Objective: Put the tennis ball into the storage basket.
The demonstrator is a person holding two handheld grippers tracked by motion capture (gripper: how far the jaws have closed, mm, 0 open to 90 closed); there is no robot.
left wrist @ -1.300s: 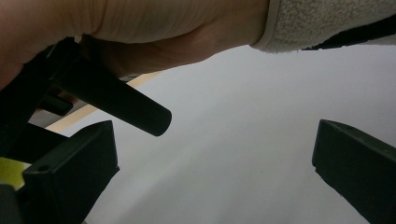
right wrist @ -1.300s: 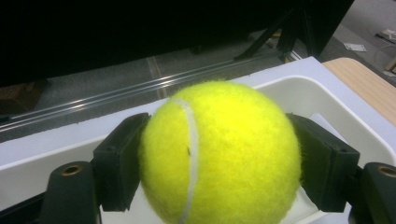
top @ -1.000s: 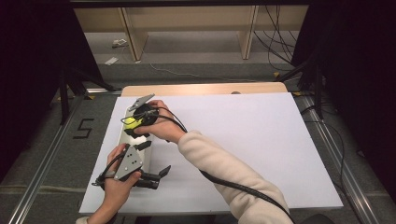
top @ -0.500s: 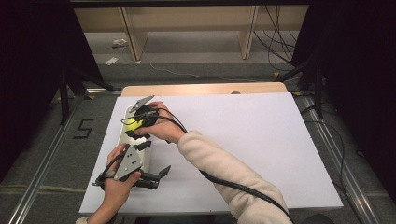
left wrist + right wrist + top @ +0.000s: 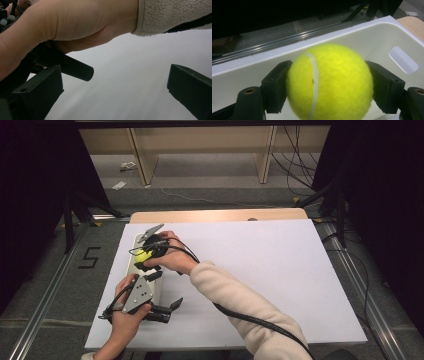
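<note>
Tabletop [image 5: 280,270]: you are working at its left edge, over white sheeting.
Bin [image 5: 372,40]: a rigid white plastic tub with a handle slot; the ball is hanging just above its inside.
Left gripper [image 5: 167,310]: jaws are standing spread and empty, low beside the bin.
Right gripper [image 5: 329,87]: you are pinching the ball across its middle.
Tennis ball [image 5: 329,82]: likely light, springy, with felt that grips well; a hold across the widest part is suiting it.

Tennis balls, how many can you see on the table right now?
1. The tennis ball is clamped between the jaws of the right gripper, held over the white bin at the table's left side. The bin's floor is partly hidden, so more may lie inside.
</note>
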